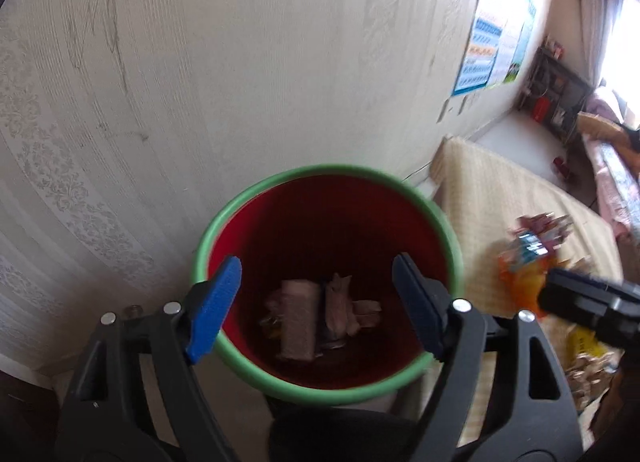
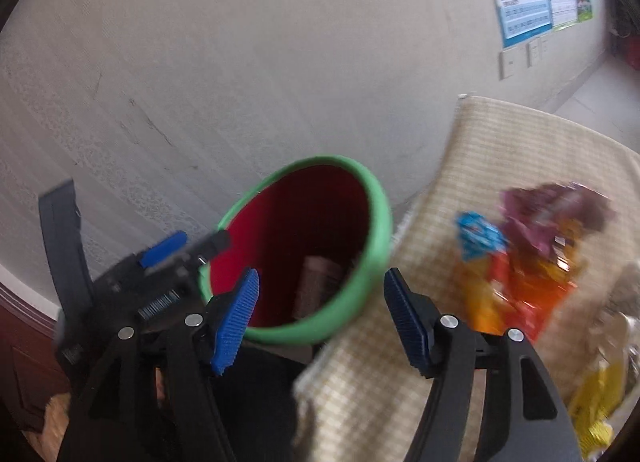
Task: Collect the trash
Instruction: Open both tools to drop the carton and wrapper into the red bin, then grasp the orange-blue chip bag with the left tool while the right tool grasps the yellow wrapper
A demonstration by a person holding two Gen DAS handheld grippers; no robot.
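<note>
A red bin with a green rim (image 1: 280, 189) stands against the wall beside a table. Several brown paper scraps (image 1: 298, 316) lie at its bottom. My left gripper (image 1: 318, 304) is open and empty, right above the bin's mouth. My right gripper (image 2: 320, 314) is open and empty, over the gap between the bin (image 2: 376, 229) and the table edge. Colourful wrappers (image 2: 524, 254), orange, blue and purple, lie blurred on the checked tablecloth (image 2: 460, 165) to the right. In the left wrist view the right gripper's body (image 1: 580, 298) sits near those wrappers (image 1: 528, 250).
A patterned white wall (image 1: 200, 61) rises right behind the bin, with posters (image 1: 492, 49) further right. Yellow wrappers (image 2: 596, 394) and other litter lie at the table's near right. The left gripper's body (image 2: 132, 286) shows at the left of the right wrist view. A bed (image 1: 612, 165) stands far right.
</note>
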